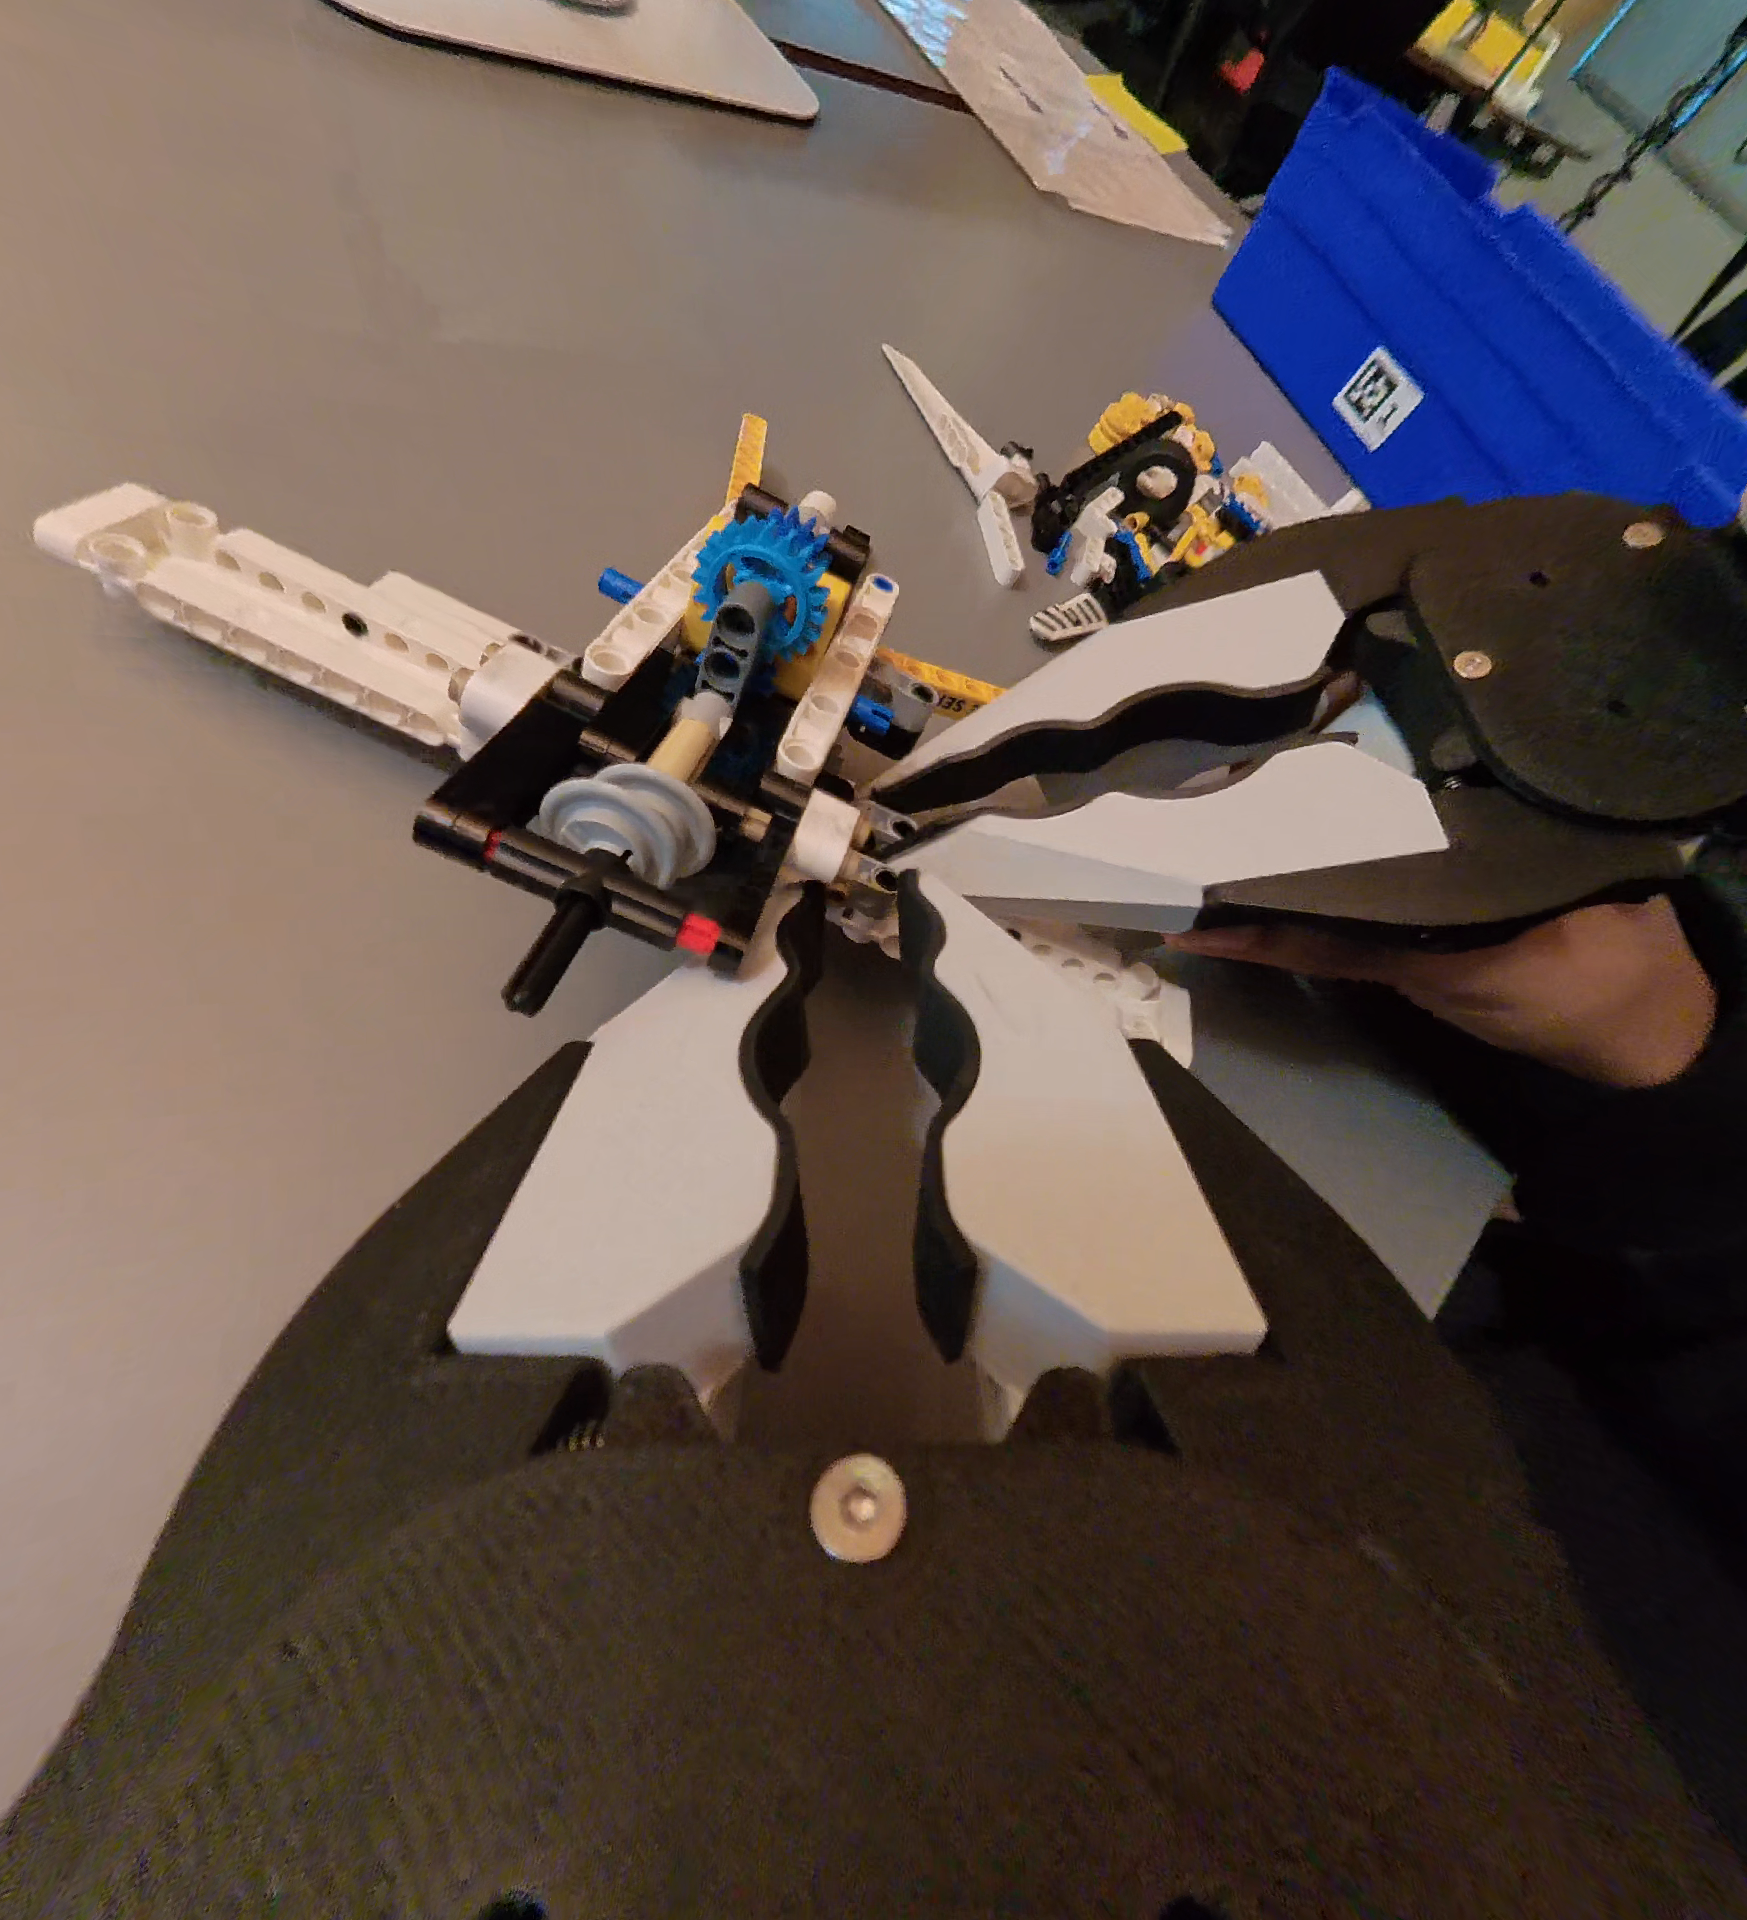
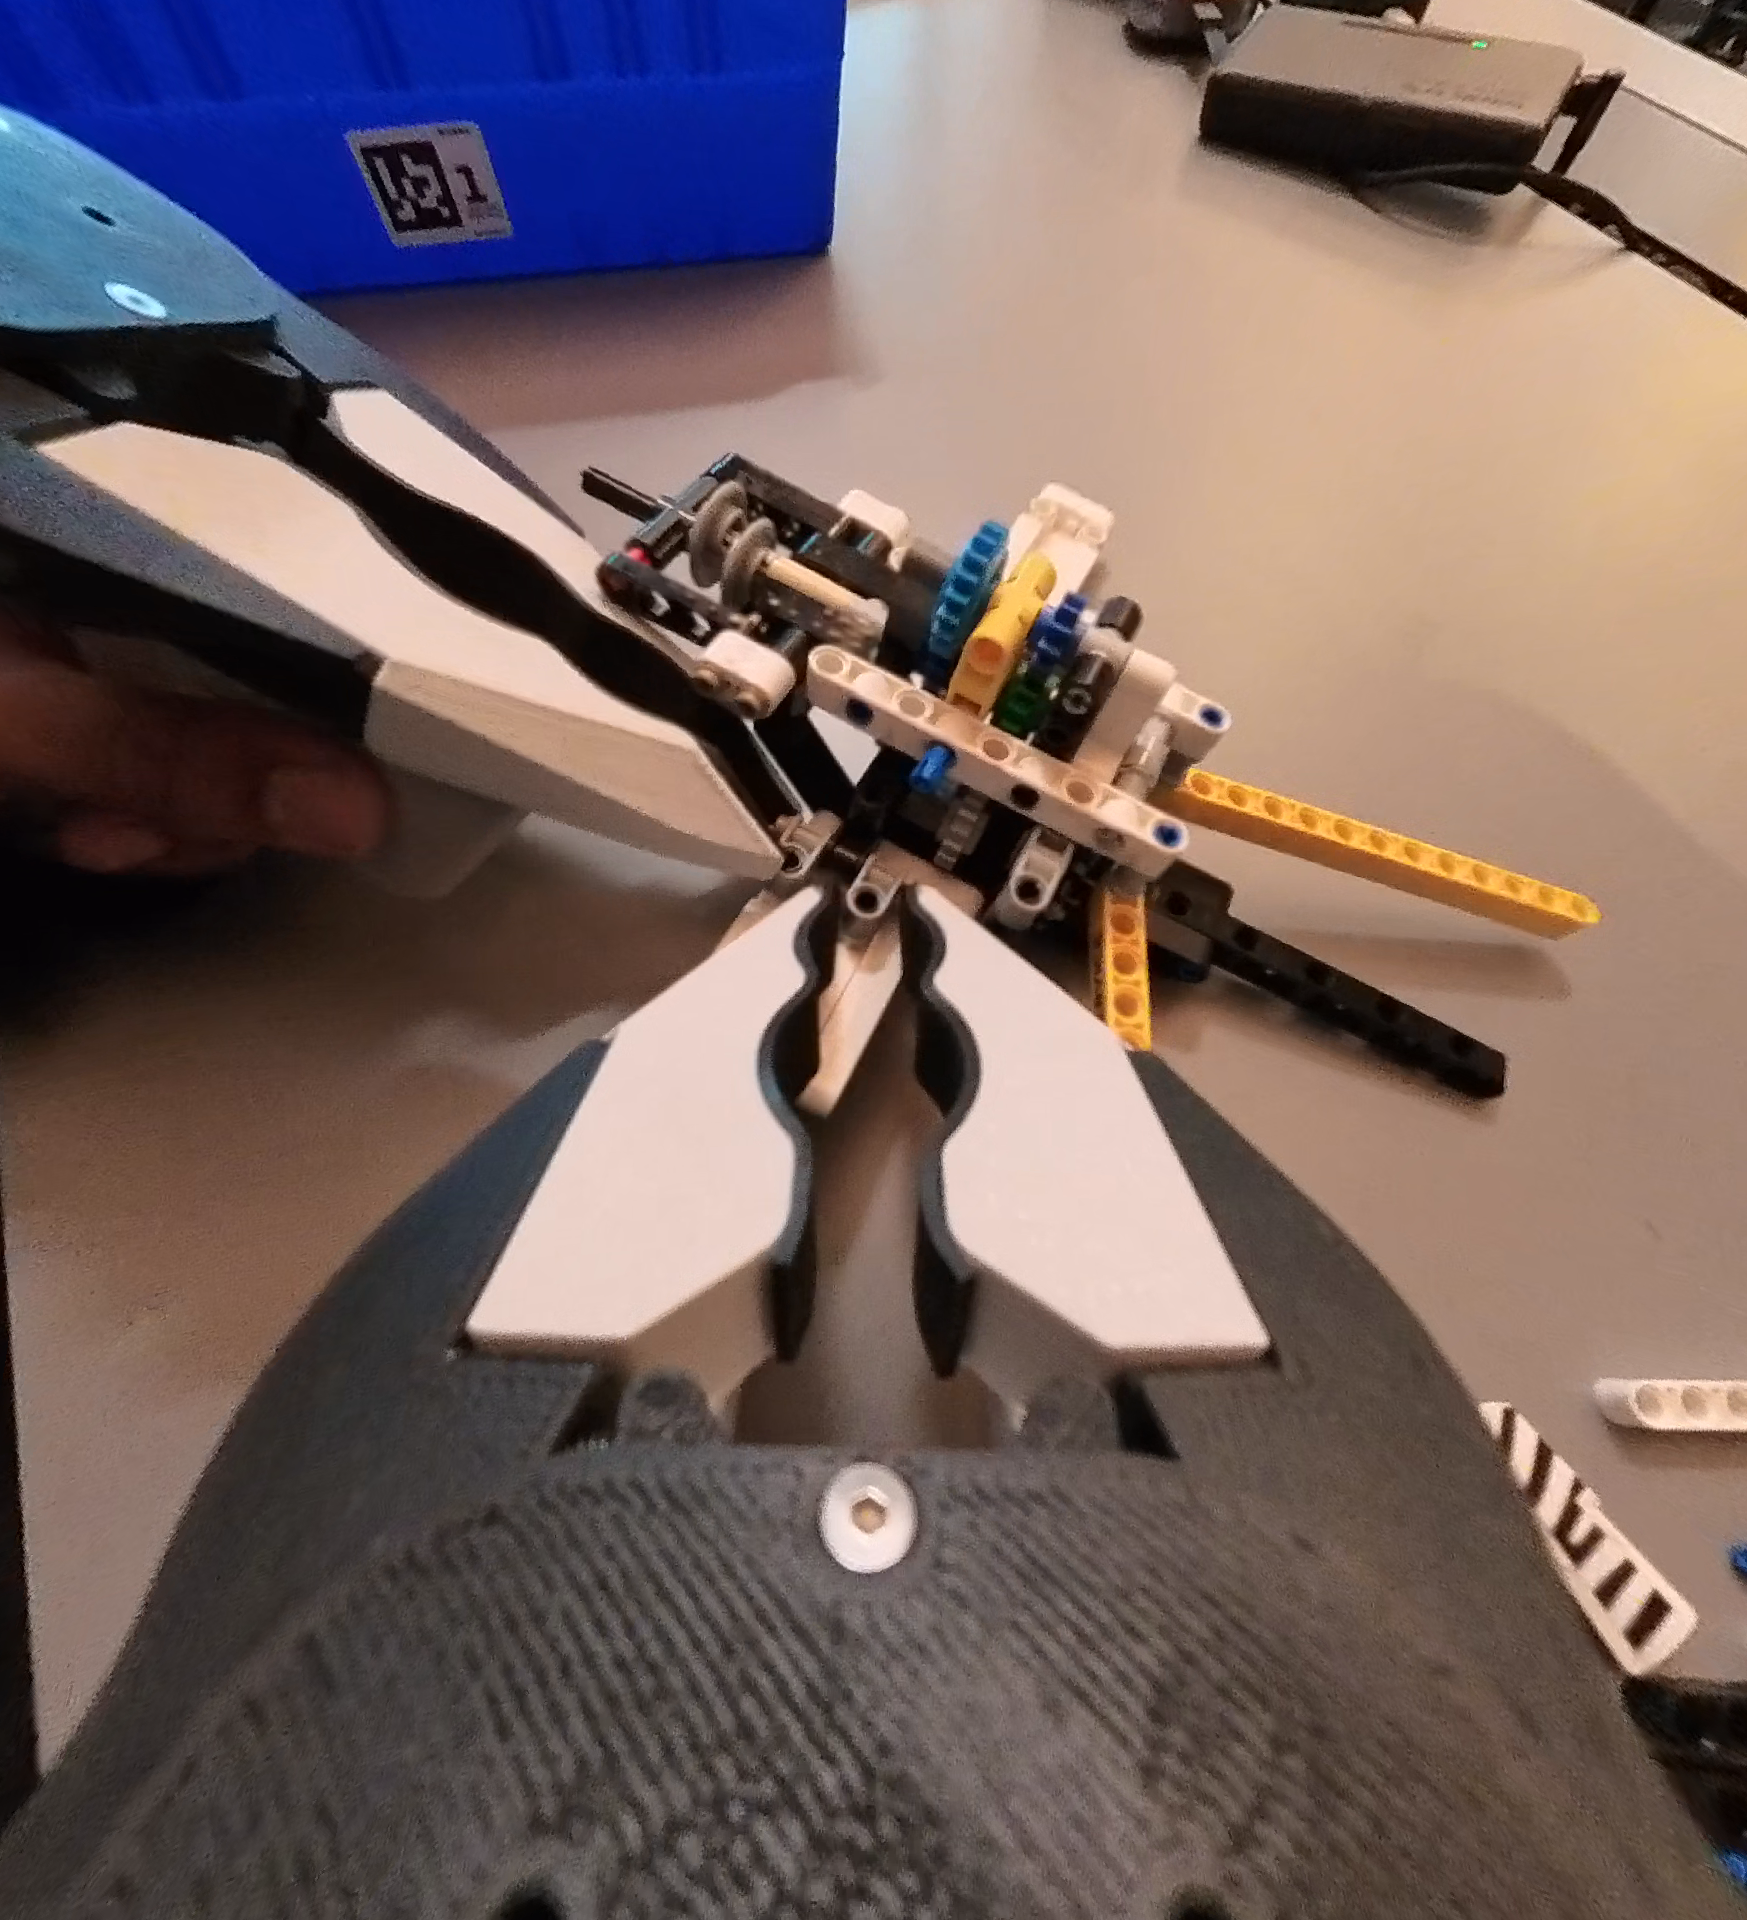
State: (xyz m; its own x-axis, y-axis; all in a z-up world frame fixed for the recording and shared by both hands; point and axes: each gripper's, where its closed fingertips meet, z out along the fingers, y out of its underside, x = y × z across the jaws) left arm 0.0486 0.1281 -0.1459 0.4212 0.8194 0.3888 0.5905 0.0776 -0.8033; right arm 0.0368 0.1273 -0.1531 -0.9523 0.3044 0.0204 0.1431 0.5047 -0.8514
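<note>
Closest in, the left gripper (image 1: 853, 914) has its two fingers nearly together at the near corner of the brick-built model (image 1: 703, 717). A small grey connector (image 1: 864, 904) sits between the tips, and the pads appear to press on it.

The right gripper (image 2: 864, 914) comes in from the side, its fingers likewise closed to a narrow slot. They pinch a small light-grey connector with a round hole (image 2: 869, 894), which juts from the model's edge. The two sets of tips almost touch each other at that same corner.

The model itself rests on the grey table (image 1: 225, 312), largely assembled: black frame, blue gear (image 1: 760, 597), grey pulley (image 1: 625, 821), white beams and yellow beam (image 2: 1388, 852).

Further off, loose parts (image 1: 1129, 520) lie scattered, unattached. Beyond them stands a blue bin (image 1: 1471, 312).
</note>
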